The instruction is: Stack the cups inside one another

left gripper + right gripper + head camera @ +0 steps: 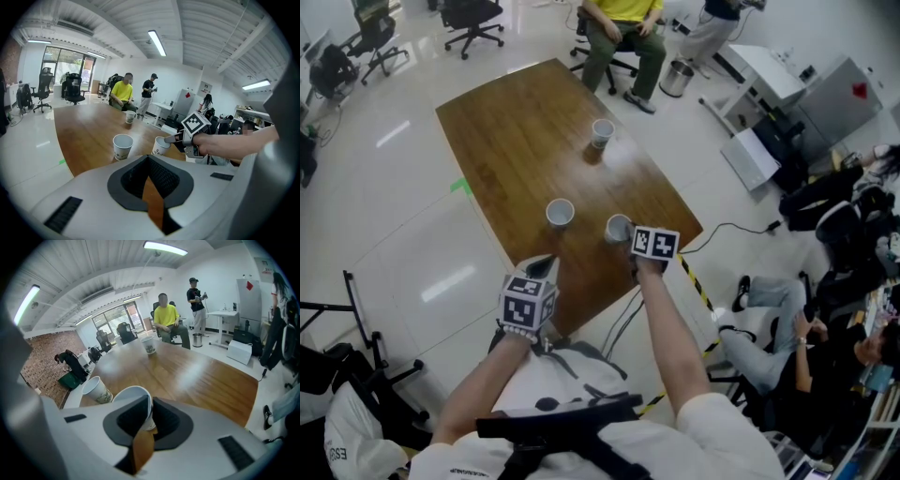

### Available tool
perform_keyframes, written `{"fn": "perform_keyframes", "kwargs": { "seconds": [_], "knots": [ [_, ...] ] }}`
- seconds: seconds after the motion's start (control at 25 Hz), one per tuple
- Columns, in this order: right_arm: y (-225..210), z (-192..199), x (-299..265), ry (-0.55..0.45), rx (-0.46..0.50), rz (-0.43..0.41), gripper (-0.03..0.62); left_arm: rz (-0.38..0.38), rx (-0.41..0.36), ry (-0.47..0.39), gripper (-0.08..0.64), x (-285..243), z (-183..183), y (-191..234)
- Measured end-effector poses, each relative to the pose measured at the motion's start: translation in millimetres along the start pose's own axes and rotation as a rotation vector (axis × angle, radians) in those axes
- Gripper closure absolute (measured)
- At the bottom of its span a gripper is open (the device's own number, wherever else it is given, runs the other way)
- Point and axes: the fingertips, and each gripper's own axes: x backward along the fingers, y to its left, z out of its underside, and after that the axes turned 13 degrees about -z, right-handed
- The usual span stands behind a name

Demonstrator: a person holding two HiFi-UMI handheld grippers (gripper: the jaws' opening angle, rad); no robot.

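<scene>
Head view: right tool clamped on the cup at the table edge, left tool closed, open wood beyond.

Three white paper cups, each with a faint green print low on the wall, are set upright with mouths open on the wooden table. The far cup is placed about midway along the table, toward its right edge. The middle cup is found nearer the table's near end, well apart from the far one. The near cup is located near it, by the table's near right edge. Its wall is pinched at the rim by the right gripper, one jaw inside and one outside.
</scene>
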Motion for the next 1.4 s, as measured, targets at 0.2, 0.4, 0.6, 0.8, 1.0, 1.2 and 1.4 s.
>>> {"fn": "perform_keyframes", "kwargs": {
  "seconds": [0.2, 0.4, 0.6, 0.8, 1.0, 1.2, 1.4],
  "knots": [
    [0, -1, 0, 0.001, 0.011, 0.001, 0.571, -0.001, 0.003, 0.0, 0.566, -1, 1, 1],
    [10, -14, 3, -0.015, 0.034, -0.022, 0.571, -0.001, 0.008, 0.005, 0.566, -2, 1, 2],
    [32, -37, 5, -0.041, 0.072, -0.061, 0.571, 0.001, 0.011, 0.001, 0.566, -2, 1, 1],
    [64, -66, 9, -0.069, 0.13, -0.118, 0.571, -0.005, 0.019, -0.003, 0.566, -1, -1, 2],
    [93, -93, 9, -0.083, 0.2, -0.161, 0.571, -0.015, 0.029, -0.009, 0.566, -1, -2, 5],
    [120, -105, 5, -0.073, 0.247, -0.202, 0.572, -0.022, 0.042, -0.017, 0.566, 1, -3, 8],
    [142, -106, -7, -0.044, 0.281, -0.25, 0.572, -0.033, 0.047, 0.0, 0.566, 1, 1, 13]
  ]
}}
